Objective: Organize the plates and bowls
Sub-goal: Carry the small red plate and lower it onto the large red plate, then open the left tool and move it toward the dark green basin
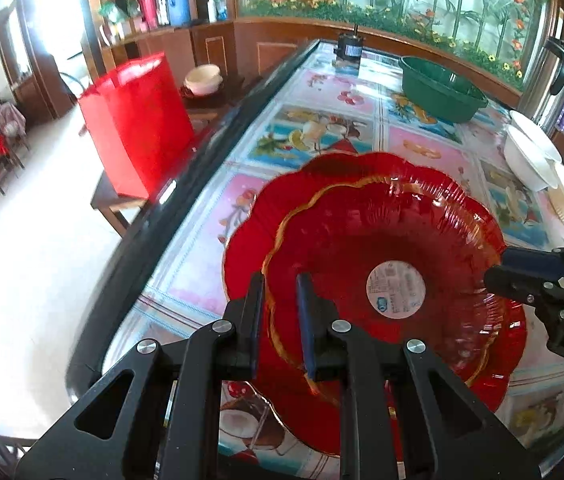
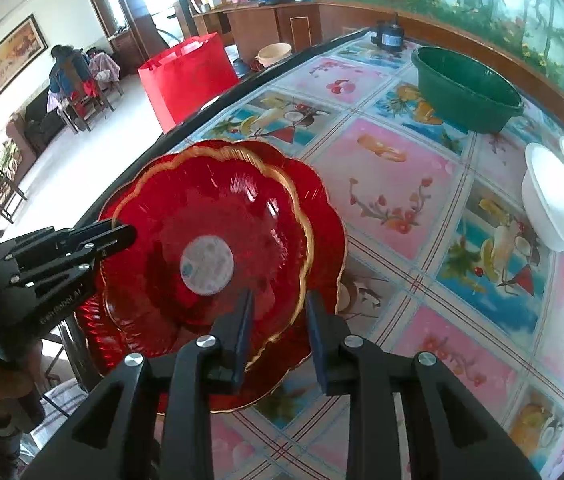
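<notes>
A red glass bowl (image 1: 361,240) with a gold scalloped rim and a round label lies inside a larger red scalloped plate (image 1: 250,240) on the table. My left gripper (image 1: 280,280) is open, its fingers on either side of the bowl's near rim. My right gripper (image 2: 278,300) is open too, straddling the bowl's opposite rim (image 2: 301,264). Each gripper shows in the other's view: the right one (image 1: 521,272), the left one (image 2: 94,240). White bowls (image 2: 553,200) are stacked at the right.
A green basin (image 1: 441,88) stands at the back of the table. A small black device (image 1: 347,50) sits at the far edge. The tablecloth (image 2: 393,184) has a fruit print. A red bag (image 1: 138,120) stands on a stool beside the table's left edge.
</notes>
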Demonstrator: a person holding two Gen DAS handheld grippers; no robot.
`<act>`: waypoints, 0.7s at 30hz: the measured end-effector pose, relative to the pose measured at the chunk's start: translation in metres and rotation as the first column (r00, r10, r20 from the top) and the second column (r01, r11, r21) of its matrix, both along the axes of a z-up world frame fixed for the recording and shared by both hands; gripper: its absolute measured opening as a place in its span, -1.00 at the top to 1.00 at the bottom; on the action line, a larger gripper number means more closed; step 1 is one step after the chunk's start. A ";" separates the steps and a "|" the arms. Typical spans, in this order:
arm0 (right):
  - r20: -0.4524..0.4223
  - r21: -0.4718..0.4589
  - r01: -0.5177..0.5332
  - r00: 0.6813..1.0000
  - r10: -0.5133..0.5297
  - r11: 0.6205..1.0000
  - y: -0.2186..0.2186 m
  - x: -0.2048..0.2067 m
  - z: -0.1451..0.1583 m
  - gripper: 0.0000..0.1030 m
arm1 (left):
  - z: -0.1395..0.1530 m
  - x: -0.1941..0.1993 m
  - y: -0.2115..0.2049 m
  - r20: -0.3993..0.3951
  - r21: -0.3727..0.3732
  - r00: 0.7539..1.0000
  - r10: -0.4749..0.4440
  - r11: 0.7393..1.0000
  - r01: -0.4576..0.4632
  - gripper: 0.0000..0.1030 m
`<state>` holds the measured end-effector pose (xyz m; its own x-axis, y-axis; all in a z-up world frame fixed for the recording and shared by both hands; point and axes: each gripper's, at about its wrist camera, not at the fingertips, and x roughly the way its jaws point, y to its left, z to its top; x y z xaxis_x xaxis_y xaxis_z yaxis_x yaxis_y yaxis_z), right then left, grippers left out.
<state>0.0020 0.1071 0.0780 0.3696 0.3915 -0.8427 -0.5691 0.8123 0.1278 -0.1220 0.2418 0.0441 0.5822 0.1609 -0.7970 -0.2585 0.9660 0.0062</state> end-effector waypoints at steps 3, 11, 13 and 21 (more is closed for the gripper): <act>-0.007 0.002 -0.007 1.000 0.007 1.000 0.002 0.000 -0.001 0.34 | 0.003 0.001 -0.003 0.013 0.026 1.000 -0.003 1.000 0.003 0.70; 0.012 0.033 -0.020 1.000 0.020 0.999 -0.001 -0.007 0.009 0.06 | 0.016 -0.003 -0.008 0.113 0.076 0.993 0.023 0.997 -0.032 0.32; 0.023 0.042 -0.027 0.999 0.026 0.999 -0.002 -0.009 0.014 -0.07 | 0.019 -0.004 -0.011 0.143 0.082 0.989 0.031 0.996 -0.043 0.02; 0.101 0.054 0.008 0.995 -0.014 0.999 -0.023 -0.016 0.039 -0.54 | 0.040 -0.001 -0.034 0.231 0.074 0.973 0.008 0.997 -0.026 -0.09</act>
